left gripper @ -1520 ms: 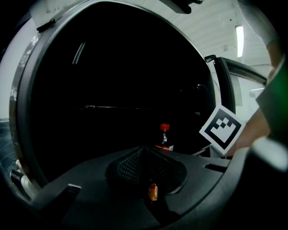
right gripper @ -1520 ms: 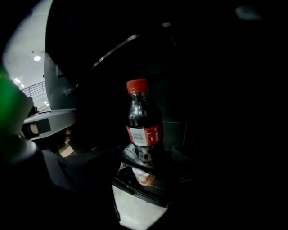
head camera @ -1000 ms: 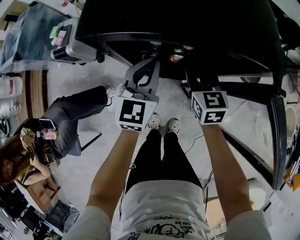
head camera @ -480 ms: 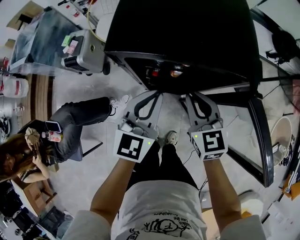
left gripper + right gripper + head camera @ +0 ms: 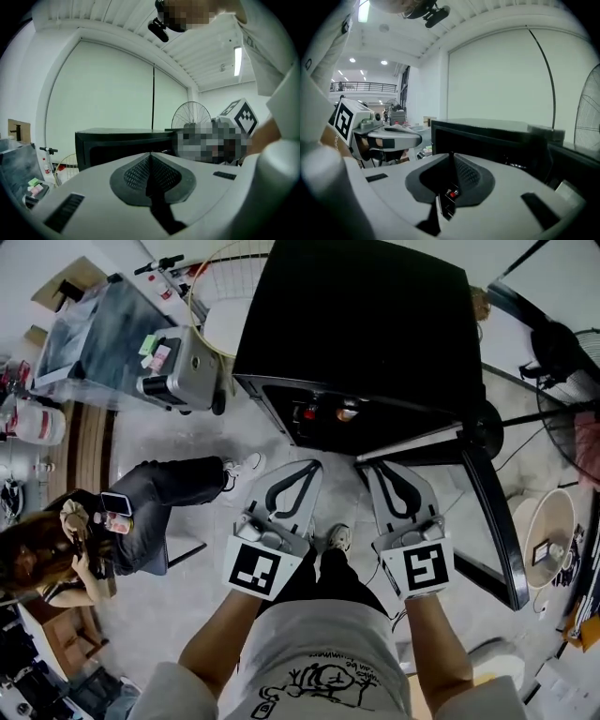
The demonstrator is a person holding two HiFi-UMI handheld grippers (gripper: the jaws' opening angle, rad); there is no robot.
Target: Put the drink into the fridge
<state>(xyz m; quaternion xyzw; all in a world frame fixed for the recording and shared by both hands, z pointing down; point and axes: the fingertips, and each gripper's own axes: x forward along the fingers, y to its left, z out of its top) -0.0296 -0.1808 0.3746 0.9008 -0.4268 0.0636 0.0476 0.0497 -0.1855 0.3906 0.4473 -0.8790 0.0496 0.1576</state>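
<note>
The black fridge (image 5: 356, 324) stands on the floor ahead of me with its door (image 5: 487, 521) swung open to the right. On its shelf stand a red drink (image 5: 308, 412) and an orange drink (image 5: 348, 412). My left gripper (image 5: 307, 468) and right gripper (image 5: 370, 470) hover side by side just in front of the opening, both shut and empty. In the left gripper view the shut pads (image 5: 150, 161) point at the fridge (image 5: 117, 145). The right gripper view shows its shut gripper (image 5: 451, 161) before the fridge (image 5: 487, 136), with a red speck of a drink (image 5: 451, 193) showing through the slot.
A person sits at the left (image 5: 141, 502) holding a phone. A glass table (image 5: 94, 329) with a grey machine (image 5: 183, 367) stands at the back left. A floor fan (image 5: 572, 381) is at the right, and a round stool (image 5: 548, 535) beyond the door.
Both grippers have drawn back from the fridge opening toward my body. The right gripper's jaws, earlier reaching into the fridge, now sit shut outside it.
</note>
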